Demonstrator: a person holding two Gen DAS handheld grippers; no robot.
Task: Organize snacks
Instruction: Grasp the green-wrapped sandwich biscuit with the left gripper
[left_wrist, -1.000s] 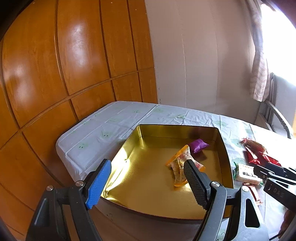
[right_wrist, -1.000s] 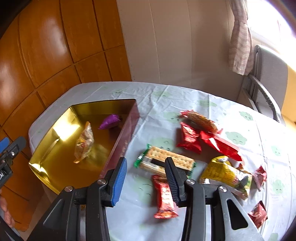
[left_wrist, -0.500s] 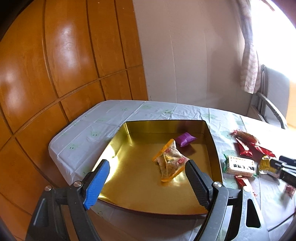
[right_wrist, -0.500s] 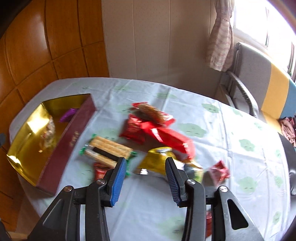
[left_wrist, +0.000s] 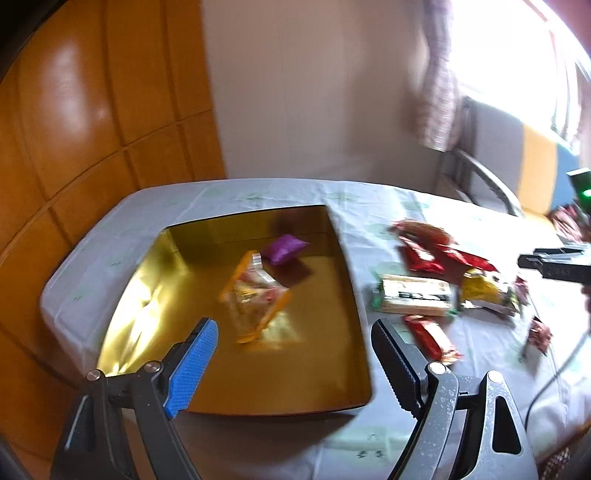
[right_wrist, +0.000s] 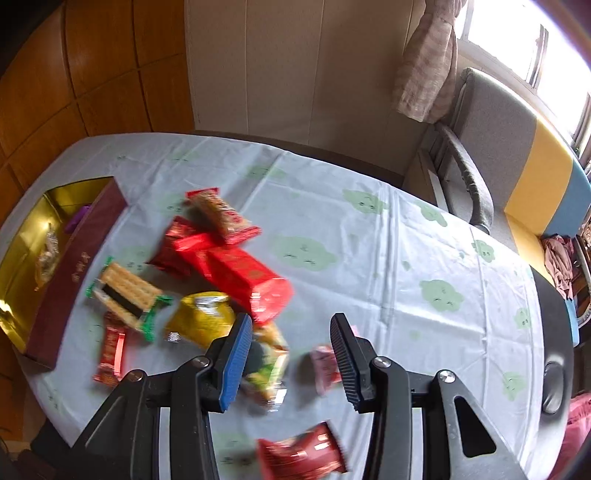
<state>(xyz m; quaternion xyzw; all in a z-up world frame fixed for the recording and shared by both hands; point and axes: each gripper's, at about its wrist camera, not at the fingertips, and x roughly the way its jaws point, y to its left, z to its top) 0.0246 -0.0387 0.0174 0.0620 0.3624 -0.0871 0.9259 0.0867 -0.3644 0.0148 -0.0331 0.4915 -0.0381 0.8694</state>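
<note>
A gold tray (left_wrist: 343, 302) sits on the table's left side and holds an orange-edged snack bag (left_wrist: 255, 295) and a purple packet (left_wrist: 284, 248). My left gripper (left_wrist: 295, 354) is open and empty, above the tray's near edge. Loose snacks lie right of the tray: a cracker pack (right_wrist: 125, 291), a red box (right_wrist: 243, 277), a yellow bag (right_wrist: 201, 319), a small pink packet (right_wrist: 325, 365) and a red packet (right_wrist: 299, 454). My right gripper (right_wrist: 288, 354) is open and empty, above the yellow bag's end and the pink packet. The tray also shows in the right wrist view (right_wrist: 74, 273).
The table has a pale cloth with green prints (right_wrist: 369, 258). A grey, yellow and blue sofa (right_wrist: 517, 155) stands at the far right. A wood-panelled wall (left_wrist: 92, 110) is behind the tray. The right gripper's body (left_wrist: 554, 262) shows in the left wrist view.
Both grippers have swung to the right. The right gripper moved from over the cracker pack toward the yellow bag and pink packet. Both stay open and empty.
</note>
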